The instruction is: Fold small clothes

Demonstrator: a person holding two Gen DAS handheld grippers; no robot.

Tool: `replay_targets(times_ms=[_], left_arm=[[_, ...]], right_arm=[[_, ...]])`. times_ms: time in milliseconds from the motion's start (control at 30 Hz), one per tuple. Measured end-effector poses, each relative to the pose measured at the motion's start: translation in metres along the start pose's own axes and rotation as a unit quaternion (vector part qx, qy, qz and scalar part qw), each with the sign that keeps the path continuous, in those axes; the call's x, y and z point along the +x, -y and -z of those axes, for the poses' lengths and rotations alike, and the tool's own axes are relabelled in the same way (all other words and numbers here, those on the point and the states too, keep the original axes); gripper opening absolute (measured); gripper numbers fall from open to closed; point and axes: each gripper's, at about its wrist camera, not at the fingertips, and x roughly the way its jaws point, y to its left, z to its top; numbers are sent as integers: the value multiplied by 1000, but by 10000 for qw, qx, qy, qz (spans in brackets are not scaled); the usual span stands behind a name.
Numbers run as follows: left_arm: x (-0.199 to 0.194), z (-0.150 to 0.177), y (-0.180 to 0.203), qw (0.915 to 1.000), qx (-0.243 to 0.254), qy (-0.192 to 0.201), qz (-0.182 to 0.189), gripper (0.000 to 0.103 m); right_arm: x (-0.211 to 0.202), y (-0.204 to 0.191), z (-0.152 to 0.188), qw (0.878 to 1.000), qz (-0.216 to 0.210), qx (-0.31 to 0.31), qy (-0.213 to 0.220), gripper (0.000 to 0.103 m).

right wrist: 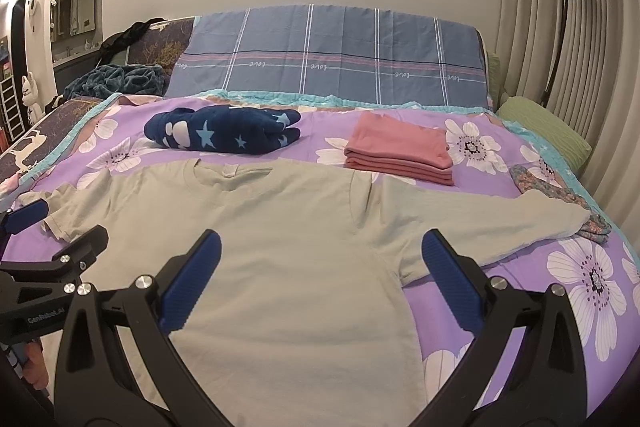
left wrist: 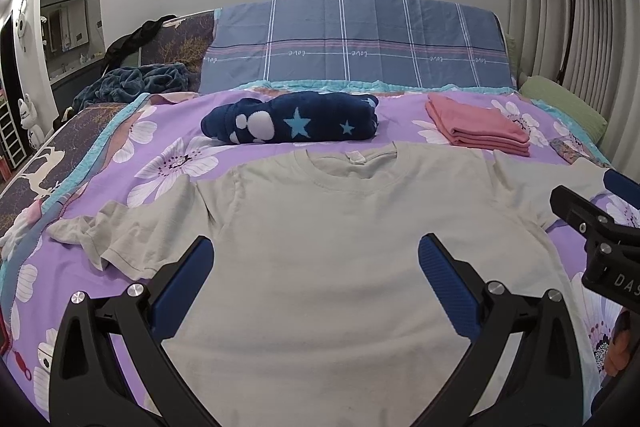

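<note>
A pale grey T-shirt (left wrist: 320,247) lies spread flat, front up, on the purple floral bedspread (left wrist: 168,155), its collar toward the far side and both short sleeves stretched out to left and right; the left sleeve is somewhat rumpled at its end. The left gripper (left wrist: 316,267) hangs above the shirt's lower left part with its blue-padded fingers (left wrist: 188,283) spread wide and nothing between them. The right gripper (right wrist: 320,267) is just as wide apart and empty, above the shirt's right side near the armpit seam. Beyond the collar sits a rolled navy fleece garment with stars (left wrist: 296,125), and to its right, apart from it, a neatly folded pink garment (right wrist: 400,151). A small floral-patterned cloth (right wrist: 560,195) lies at the tip of the right sleeve. At the far end a blue plaid pillow cover (left wrist: 356,43) leans upright, with a green pillow (right wrist: 548,131) at the right edge and a crumpled dark teal blanket (left wrist: 132,83) at far left.
</note>
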Motion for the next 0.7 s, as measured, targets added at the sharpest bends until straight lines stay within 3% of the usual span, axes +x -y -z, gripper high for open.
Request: replay_targets(times_ms=[700], left_arm=[[4,1,-6,9999,-136,-66,69,102]], right_arm=[[-5,-6,-1,9991,-417,-6,43,101]])
